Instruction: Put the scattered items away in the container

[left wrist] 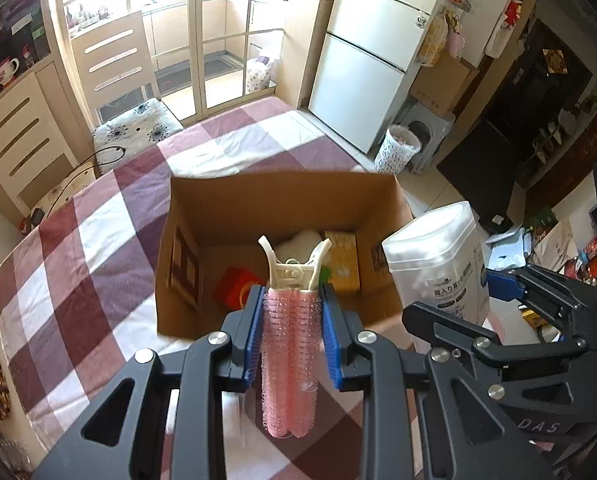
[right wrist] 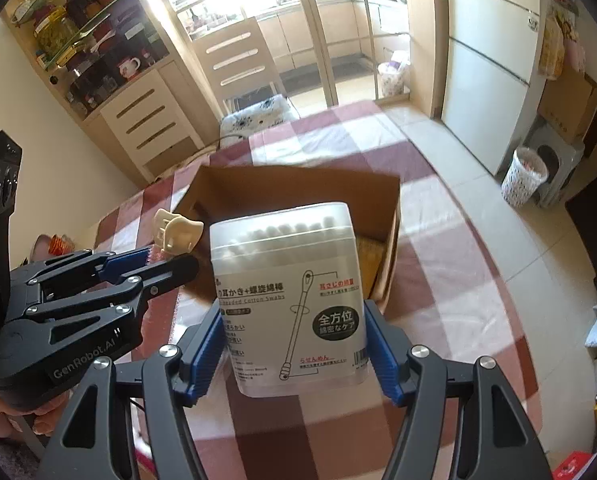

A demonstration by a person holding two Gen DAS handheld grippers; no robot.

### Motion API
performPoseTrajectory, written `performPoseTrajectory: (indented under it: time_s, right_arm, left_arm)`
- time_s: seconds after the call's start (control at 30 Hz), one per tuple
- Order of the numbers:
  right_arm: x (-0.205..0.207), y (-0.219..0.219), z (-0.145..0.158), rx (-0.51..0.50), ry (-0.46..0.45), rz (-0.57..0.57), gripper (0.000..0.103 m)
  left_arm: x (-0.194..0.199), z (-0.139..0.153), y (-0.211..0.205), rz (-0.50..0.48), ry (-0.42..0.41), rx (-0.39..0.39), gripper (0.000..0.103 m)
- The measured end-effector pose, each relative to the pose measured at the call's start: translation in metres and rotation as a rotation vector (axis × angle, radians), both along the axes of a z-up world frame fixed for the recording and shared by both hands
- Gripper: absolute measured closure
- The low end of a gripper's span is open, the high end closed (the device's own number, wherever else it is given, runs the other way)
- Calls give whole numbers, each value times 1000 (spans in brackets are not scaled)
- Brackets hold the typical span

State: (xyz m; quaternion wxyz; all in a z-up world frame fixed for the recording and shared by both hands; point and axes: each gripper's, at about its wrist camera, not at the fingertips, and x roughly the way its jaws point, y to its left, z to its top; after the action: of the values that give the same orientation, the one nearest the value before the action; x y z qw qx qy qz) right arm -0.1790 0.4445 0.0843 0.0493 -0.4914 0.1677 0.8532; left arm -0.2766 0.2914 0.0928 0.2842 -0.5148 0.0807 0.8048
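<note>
While several things already lie in the cardboard box [left wrist: 282, 208] — a yellow packet [left wrist: 342, 260], a red item [left wrist: 238, 286] and something white — two more are on their way in, so the tidying looks well along; whether anything is left on the desk [left wrist: 78, 248] outside the views cannot be told. Left gripper [left wrist: 290, 320] is clamped tight on a pink hair-roller clip [left wrist: 288, 360], pointing steeply down at the box's near rim. Beside it, the right gripper [right wrist: 294, 344] holds the cotton swab tub [right wrist: 290, 304] at medium width, tilted down just short of the box.
</note>
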Motion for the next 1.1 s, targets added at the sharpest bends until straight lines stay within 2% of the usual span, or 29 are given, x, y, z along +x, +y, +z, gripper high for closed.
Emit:
performPoseTrajectory:
  time_s: [0.2,0.4,0.73,0.93,1.1]
  right_arm:
    - [-38,14,3,28,8,-14,37]
    - [-73,22,-14,46,-28,-20,37]
    - [-91,12,-57,31,-102,4,37]
    - [-94,3,-73,32,-132,28,37]
    - [-93,-3,-77,94,-144,50,36]
  left_arm:
    - [-48,-6,14,4,-40,-1,76]
    - [-85,-34,19,37,-105,-17,76]
    - [-93,-83,6,69,-144,-73,76]
    - [-88,-90,4,50,-77,-145,76]
    - [-80,-90,8,32,-27,-185,76]
